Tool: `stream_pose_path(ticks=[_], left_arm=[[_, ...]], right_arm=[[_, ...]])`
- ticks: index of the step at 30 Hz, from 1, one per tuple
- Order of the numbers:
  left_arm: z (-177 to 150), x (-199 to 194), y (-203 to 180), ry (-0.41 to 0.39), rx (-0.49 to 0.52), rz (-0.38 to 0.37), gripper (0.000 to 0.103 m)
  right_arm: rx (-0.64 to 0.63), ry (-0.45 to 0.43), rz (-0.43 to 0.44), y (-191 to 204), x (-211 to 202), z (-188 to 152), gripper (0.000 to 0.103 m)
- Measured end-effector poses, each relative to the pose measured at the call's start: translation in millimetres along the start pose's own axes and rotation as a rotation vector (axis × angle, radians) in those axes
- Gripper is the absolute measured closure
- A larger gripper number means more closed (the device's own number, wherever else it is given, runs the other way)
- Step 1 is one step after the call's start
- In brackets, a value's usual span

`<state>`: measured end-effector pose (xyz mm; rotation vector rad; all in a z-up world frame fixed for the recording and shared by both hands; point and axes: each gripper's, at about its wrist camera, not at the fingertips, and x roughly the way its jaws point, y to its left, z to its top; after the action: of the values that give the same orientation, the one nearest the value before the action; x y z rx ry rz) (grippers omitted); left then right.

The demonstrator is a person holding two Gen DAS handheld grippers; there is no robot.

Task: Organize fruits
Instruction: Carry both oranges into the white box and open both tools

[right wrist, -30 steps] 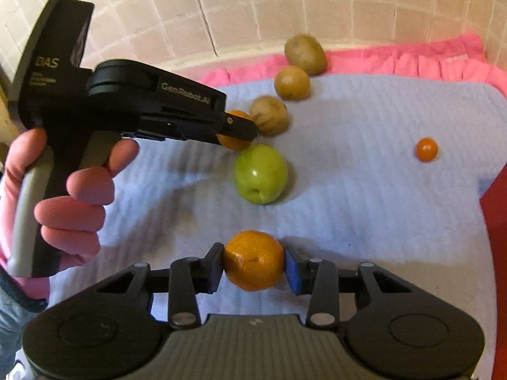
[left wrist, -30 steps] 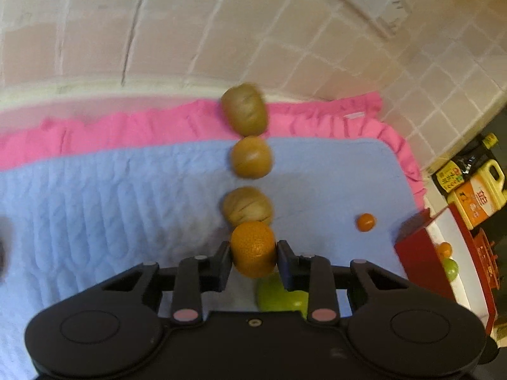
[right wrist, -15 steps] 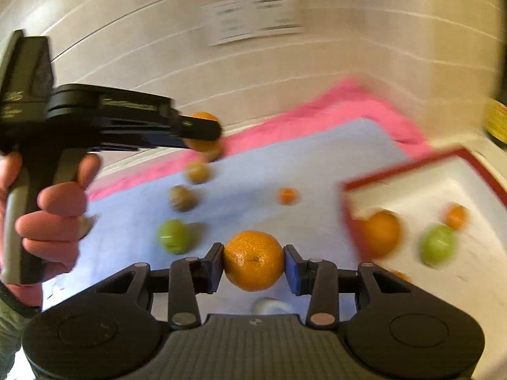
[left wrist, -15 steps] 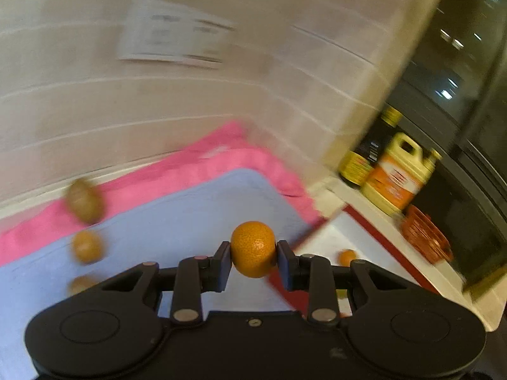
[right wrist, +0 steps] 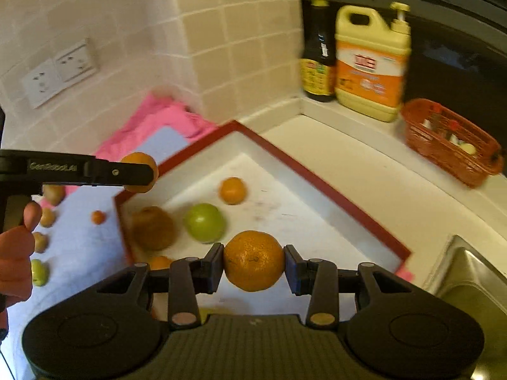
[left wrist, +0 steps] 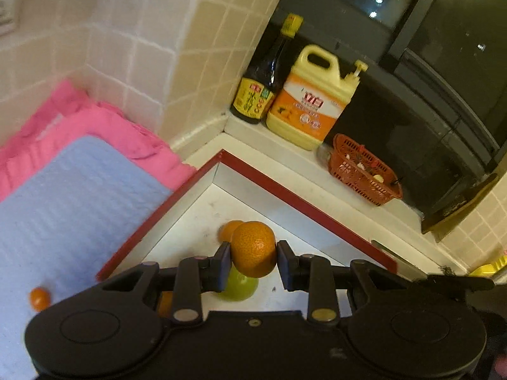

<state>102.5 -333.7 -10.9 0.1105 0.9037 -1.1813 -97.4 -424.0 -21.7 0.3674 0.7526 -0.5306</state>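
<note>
Grippers both clamped: left gripper (left wrist: 253, 261) pinches dimpled round orange (left wrist: 253, 248), right gripper (right wrist: 253, 264) another pebbly orange (right wrist: 253, 260), above red-rimmed white tray (right wrist: 317, 177).

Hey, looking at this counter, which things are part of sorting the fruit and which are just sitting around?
Part of the job: orange in left tongs, orange in right tongs, red-rimmed tray, green apple, loose fruit on the blue mat.

Just sitting around: sauce bottle, yellow jug, orange basket, wall socket.
</note>
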Motion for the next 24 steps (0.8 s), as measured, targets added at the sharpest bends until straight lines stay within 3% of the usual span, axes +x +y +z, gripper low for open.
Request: stream_pose_path(ticks=[7,12,18,24], left_arm=[[16,60,10,0.088,0.021,0.086,0.067],[12,85,17,0.13,0.093,0.183,0.067],[8,101,27,0.179,0.081,0.198,0.067],[7,102,26,0.176,0.085,0.199,0.066]], right_arm=[[0.036,0.098,0.008,-2,33,-1,0.061],[0.031,0.156,-0.001,-2,56,3,0.061],[0.01,0.214,-0.009,1,79,1,0.061],[0.005,0.241,-0.002,3,87,-3,0.061]])
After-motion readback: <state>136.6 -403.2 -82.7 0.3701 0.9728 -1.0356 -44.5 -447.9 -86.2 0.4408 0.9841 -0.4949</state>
